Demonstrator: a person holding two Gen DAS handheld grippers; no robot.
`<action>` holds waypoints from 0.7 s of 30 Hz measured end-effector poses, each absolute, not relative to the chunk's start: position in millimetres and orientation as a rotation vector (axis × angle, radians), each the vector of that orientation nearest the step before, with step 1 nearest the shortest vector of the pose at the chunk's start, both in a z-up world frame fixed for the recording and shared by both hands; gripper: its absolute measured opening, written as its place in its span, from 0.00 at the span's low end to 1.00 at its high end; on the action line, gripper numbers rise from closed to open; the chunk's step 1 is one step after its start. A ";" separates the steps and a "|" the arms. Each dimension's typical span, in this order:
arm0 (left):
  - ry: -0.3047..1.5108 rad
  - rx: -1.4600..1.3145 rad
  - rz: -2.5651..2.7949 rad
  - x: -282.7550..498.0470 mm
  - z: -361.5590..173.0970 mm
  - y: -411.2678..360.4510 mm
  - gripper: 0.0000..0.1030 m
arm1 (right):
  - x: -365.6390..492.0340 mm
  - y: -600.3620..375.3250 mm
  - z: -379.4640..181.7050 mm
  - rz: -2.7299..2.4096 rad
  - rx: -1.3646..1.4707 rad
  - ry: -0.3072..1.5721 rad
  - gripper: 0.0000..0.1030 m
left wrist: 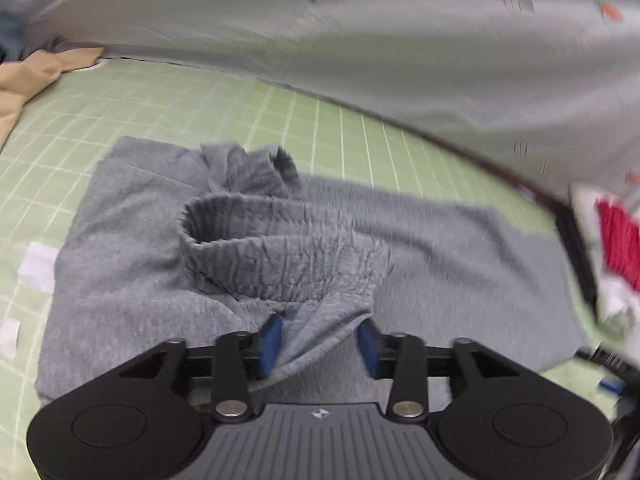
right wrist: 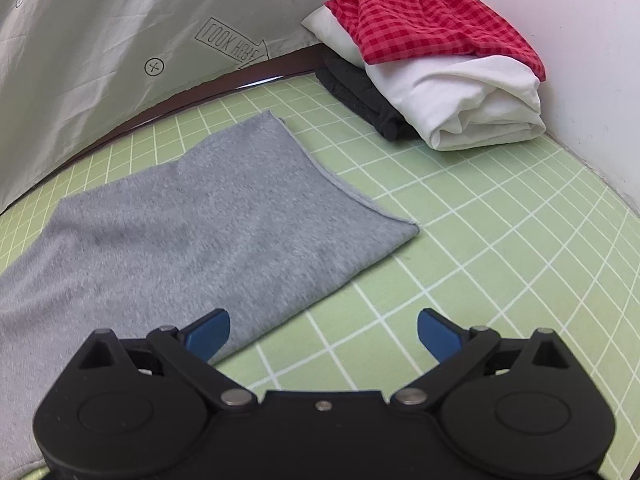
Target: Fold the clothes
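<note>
Both grippers (left wrist: 320, 346) (right wrist: 323, 334) open over grey garment (left wrist: 224, 272)

Fuzzy matt grey knit garment (left wrist: 160, 280) (ribbed waistband), matt green gridded mat (right wrist: 500, 240), matt black plastic gripper (right wrist: 323, 332), blue pads (right wrist: 436, 334)

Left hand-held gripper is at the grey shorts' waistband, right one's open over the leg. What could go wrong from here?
1. The left hand-held gripper straddles only a thin ridge of the grey shorts; it may slip when pulled.
2. The waistband is bunched and gaping, so a fold could set crooked.
3. The open right hand-held gripper holds nothing, so the leg hem may drag.
</note>
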State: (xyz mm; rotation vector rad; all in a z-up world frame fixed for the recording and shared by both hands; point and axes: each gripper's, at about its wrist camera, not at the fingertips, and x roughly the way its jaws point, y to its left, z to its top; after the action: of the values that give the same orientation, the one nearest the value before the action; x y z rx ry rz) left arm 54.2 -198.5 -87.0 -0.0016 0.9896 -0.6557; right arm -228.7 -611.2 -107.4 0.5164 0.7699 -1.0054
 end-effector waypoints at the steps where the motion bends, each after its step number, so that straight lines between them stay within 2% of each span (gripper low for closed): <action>1: 0.980 -0.009 -0.640 56.5 -83.9 -193.2 0.55 | -230.1 -610.8 -110.0 -1.006 0.526 0.772 0.98; 9: 0.901 -0.066 -0.513 74.9 -59.2 -150.9 0.55 | -231.5 -604.6 -124.6 -1.004 0.569 0.798 0.98; 14: 0.986 0.231 -0.406 85.5 -87.1 -169.4 0.54 | -230.7 -603.7 -123.4 -1.010 0.564 0.802 0.98; 21: 0.930 0.473 -0.388 91.5 -101.8 -218.6 0.55 | -231.2 -602.5 -121.3 -1.018 0.534 0.833 0.98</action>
State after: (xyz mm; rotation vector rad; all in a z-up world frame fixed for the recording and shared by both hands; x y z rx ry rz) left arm 91.5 -218.6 -101.8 0.4735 0.9305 -0.3878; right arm -231.2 -602.5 -121.3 0.5342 0.8334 -1.0181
